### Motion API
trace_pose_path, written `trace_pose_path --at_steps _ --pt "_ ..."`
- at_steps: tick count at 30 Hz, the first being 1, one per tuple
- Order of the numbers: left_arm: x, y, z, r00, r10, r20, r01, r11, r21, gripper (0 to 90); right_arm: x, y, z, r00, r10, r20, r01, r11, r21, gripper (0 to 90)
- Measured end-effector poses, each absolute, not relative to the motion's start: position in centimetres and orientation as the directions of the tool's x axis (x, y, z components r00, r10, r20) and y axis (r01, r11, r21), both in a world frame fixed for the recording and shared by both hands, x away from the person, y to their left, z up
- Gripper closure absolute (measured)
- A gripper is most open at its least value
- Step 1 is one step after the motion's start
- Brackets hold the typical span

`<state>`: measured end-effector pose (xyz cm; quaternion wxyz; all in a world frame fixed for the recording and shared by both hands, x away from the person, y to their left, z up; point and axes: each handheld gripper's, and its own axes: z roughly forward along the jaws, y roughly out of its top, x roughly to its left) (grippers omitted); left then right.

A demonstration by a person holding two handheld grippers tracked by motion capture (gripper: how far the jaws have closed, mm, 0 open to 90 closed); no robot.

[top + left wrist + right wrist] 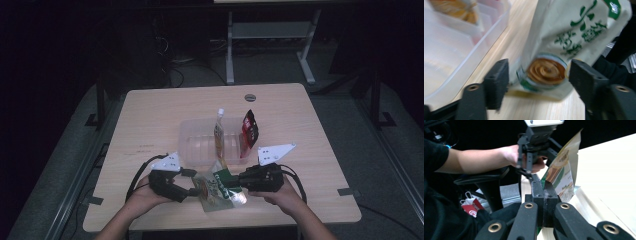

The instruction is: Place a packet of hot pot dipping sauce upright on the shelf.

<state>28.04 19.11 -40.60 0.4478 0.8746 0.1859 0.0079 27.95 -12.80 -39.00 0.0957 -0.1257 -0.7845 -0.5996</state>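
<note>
The snack bag (219,189) sits near the front edge of the table (150,115), just in front of the clear box (192,142). It looks light, soft and crinkly, so a flat edge is the best place to pinch. The right gripper (239,181) is clamped tight on it. The left gripper (196,183) is open around the bag, not pressing.

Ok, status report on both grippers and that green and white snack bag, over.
Left gripper open, jaws astride the green and white snack bag. Right gripper shut on its edge. Clear plastic bin just beyond, nothing blocking.
</note>
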Motion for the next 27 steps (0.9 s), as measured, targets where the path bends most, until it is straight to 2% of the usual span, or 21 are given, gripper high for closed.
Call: trace_pose_path --at_steps 4,13,18,27 --pt "27.3 21.2 -40.6 0.913 0.381 -0.146 0.339 -0.510 0.790 24.7 28.1 -12.6 -38.7 -0.950 0.094 0.299 0.313 0.230 0.922 90.0" --pt "26.3 24.9 -41.6 0.872 0.463 -0.157 0.399 -0.488 0.776 23.3 29.1 -11.3 -37.3 -0.944 0.150 0.295 0.322 0.202 0.925 90.0" --pt "26.7 25.4 -41.4 0.858 0.485 -0.168 0.413 -0.457 0.788 23.3 30.1 -10.7 -35.9 -0.940 0.185 0.287 0.318 0.164 0.934 90.0" --pt "27.0 25.8 -41.8 0.860 0.484 -0.162 0.412 -0.470 0.780 23.3 32.7 -10.3 -33.8 -0.930 0.242 0.275 0.305 0.097 0.947 90.0"
